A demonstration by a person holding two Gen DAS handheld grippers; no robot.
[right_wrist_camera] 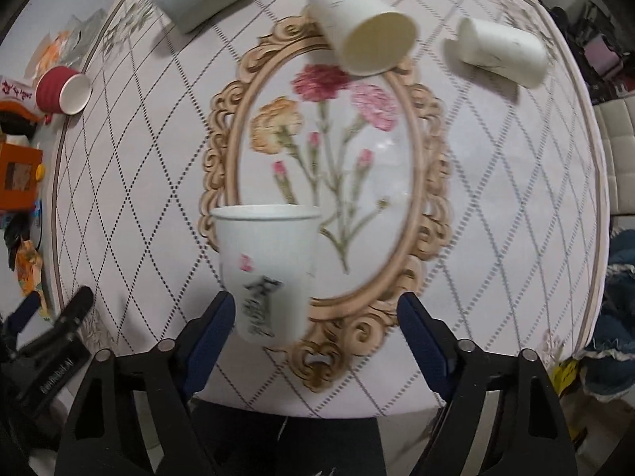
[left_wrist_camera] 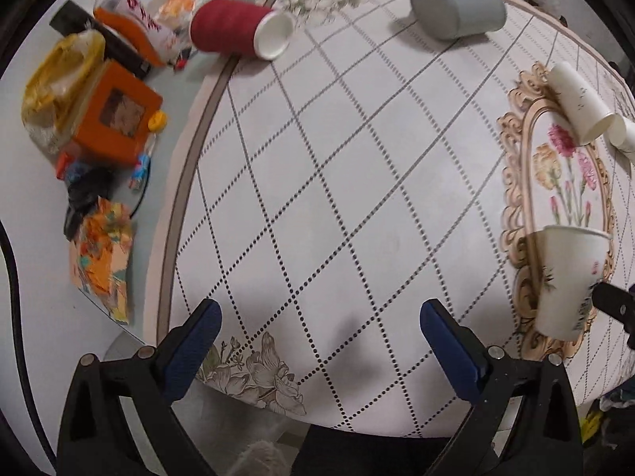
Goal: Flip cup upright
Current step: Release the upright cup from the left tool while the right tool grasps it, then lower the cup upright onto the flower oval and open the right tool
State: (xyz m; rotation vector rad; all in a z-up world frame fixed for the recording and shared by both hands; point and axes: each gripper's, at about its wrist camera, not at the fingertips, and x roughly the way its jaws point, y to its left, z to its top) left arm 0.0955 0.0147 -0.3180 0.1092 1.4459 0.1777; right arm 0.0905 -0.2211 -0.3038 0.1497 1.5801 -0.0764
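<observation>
A white paper cup with printed marks (right_wrist_camera: pixel 270 265) stands upright on the table near the front edge, its mouth up; it also shows in the left wrist view (left_wrist_camera: pixel 567 277). My right gripper (right_wrist_camera: pixel 317 329) is open; the cup is by its left finger (right_wrist_camera: pixel 210 333), free of the right finger. My left gripper (left_wrist_camera: pixel 319 341) is open and empty over the bare tablecloth. Other cups lie on their sides: a red one (left_wrist_camera: pixel 238 27), a grey one (left_wrist_camera: pixel 456 4), a cream one (right_wrist_camera: pixel 365 23) and a white one (right_wrist_camera: pixel 504 51).
The round table has a patterned cloth (right_wrist_camera: pixel 496 206) with a floral oval frame. Clutter lies at the left: an orange box (left_wrist_camera: pixel 115 115), a yellow bag (left_wrist_camera: pixel 55 79), packets (left_wrist_camera: pixel 103 258). The left gripper shows at the right wrist view's left edge (right_wrist_camera: pixel 47 337).
</observation>
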